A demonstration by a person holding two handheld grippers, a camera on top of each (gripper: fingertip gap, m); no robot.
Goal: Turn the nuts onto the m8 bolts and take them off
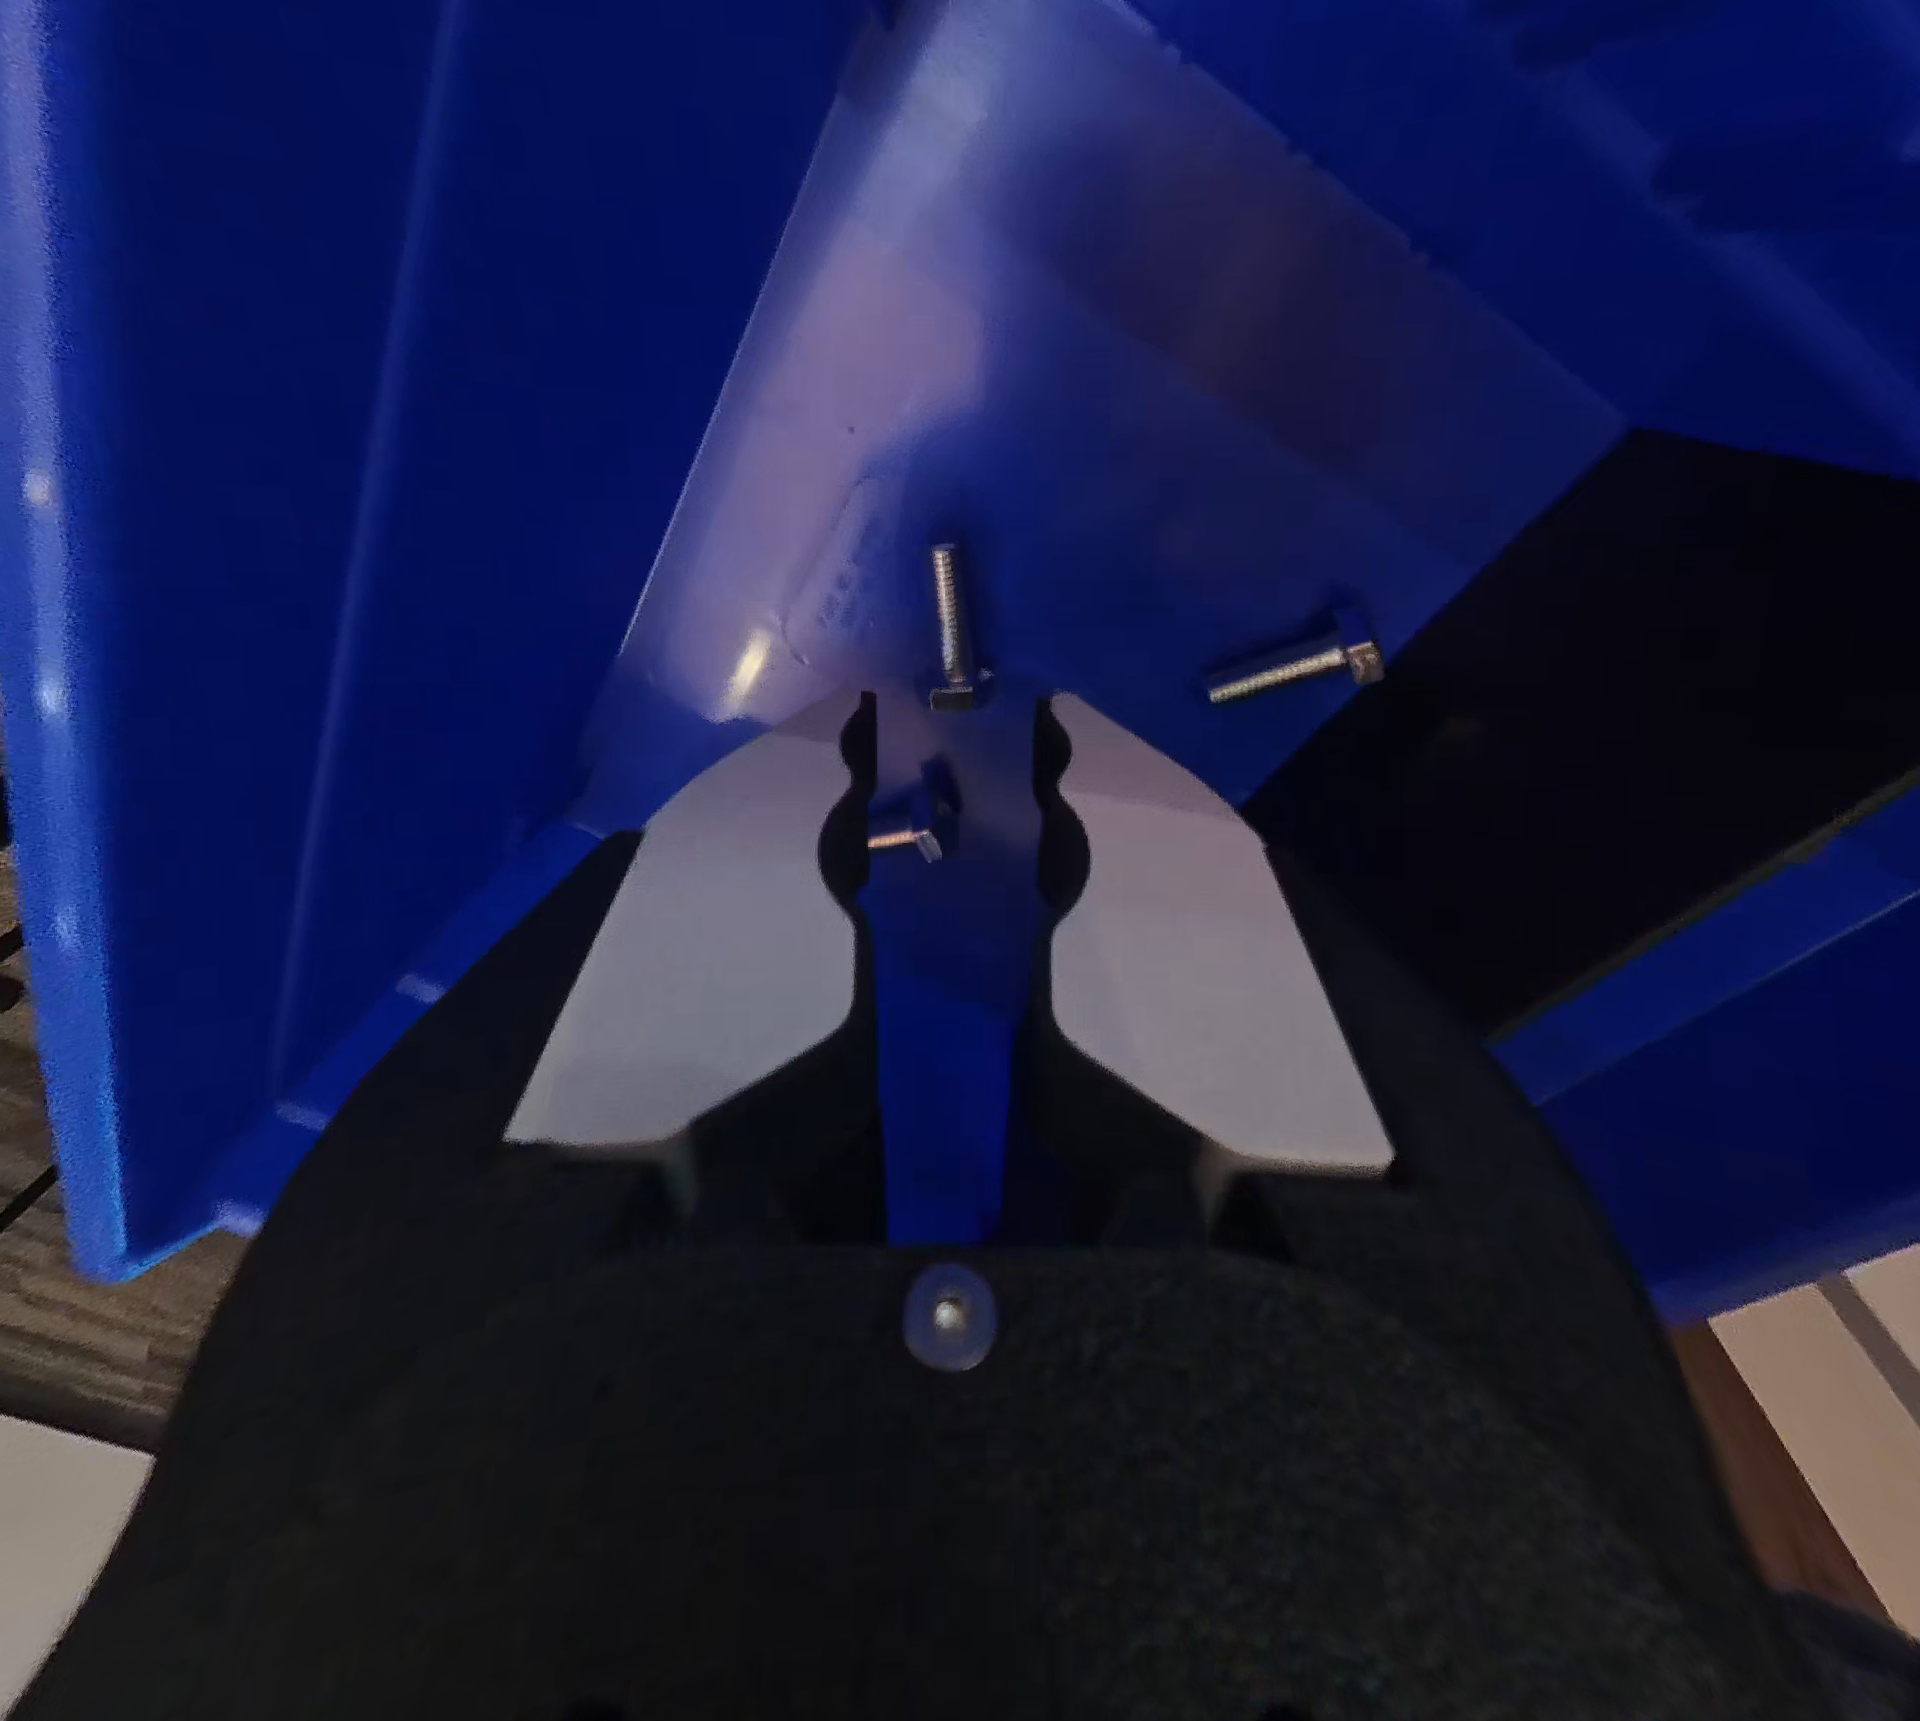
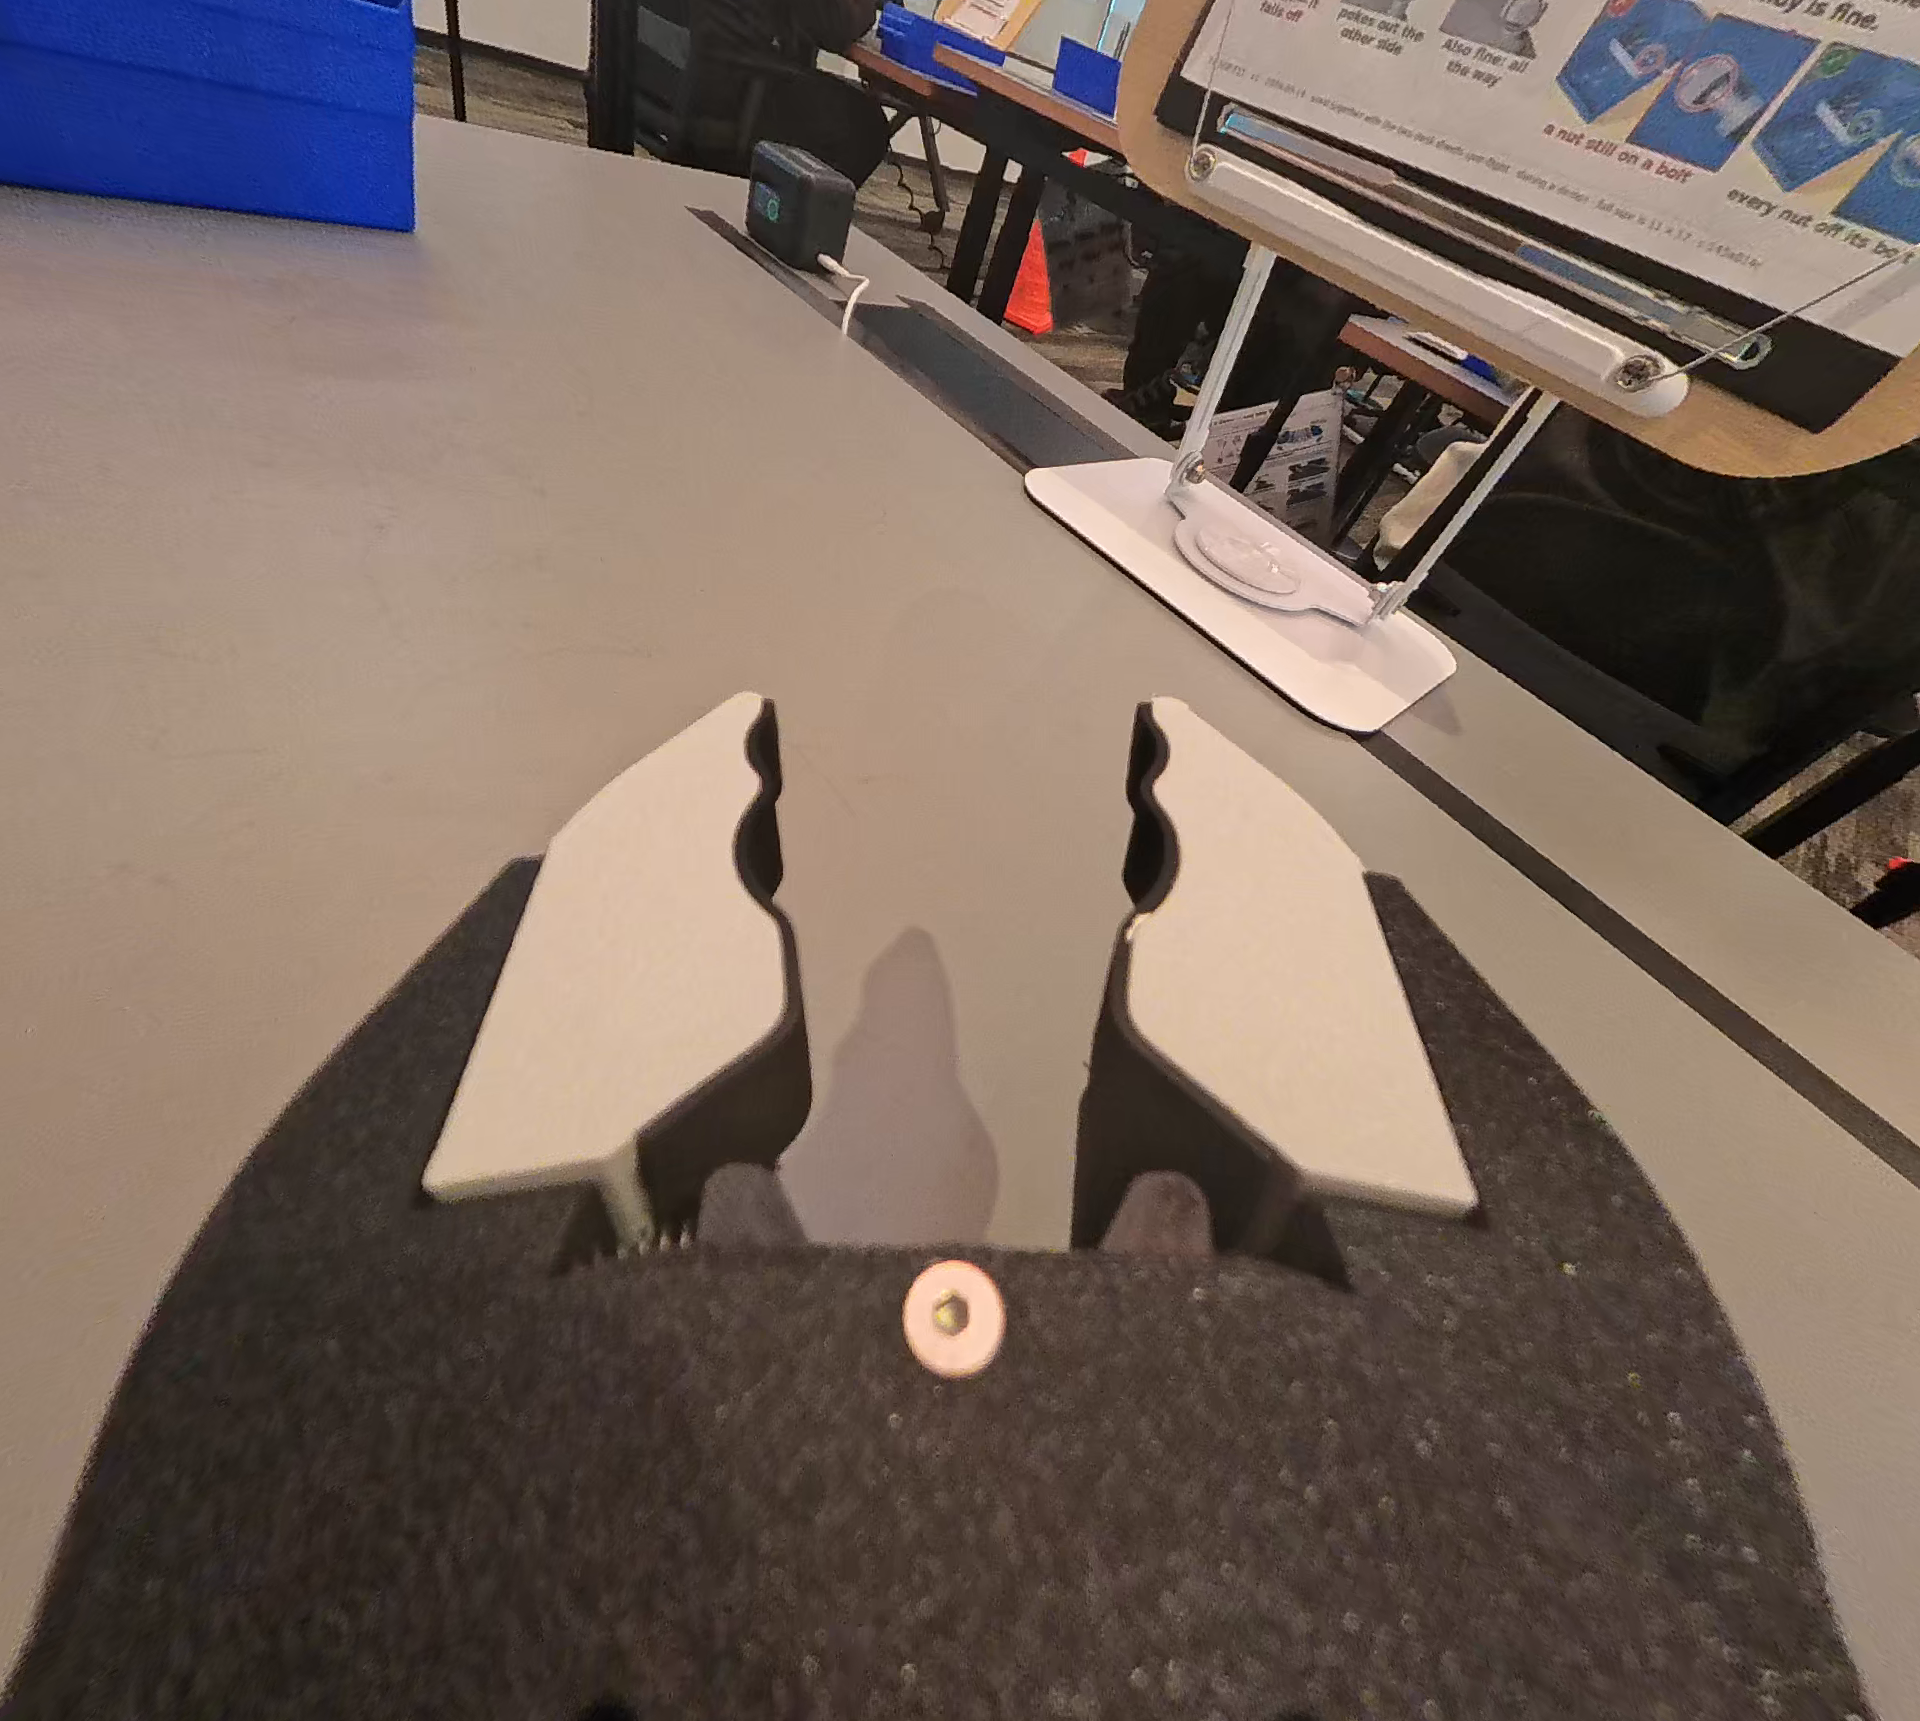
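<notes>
Left gripper [image 1: 956, 715], jaws apart, dips into the blue bin [image 1: 312, 424] near a bolt [image 1: 951, 632]; looks like pick-up, needs closing. Right gripper [image 2: 951, 736] hovers, jaws apart.

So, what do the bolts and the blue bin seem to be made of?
The bolts look like bare steel, perhaps zinc-plated: silver-grey, with bright glints on the threads and hex heads. The blue bin looks like moulded plastic with a smooth, slightly glossy finish: even colour, soft reflections on its floor, and ribs along its walls. The exact metal cannot be told from the pictures.
</notes>
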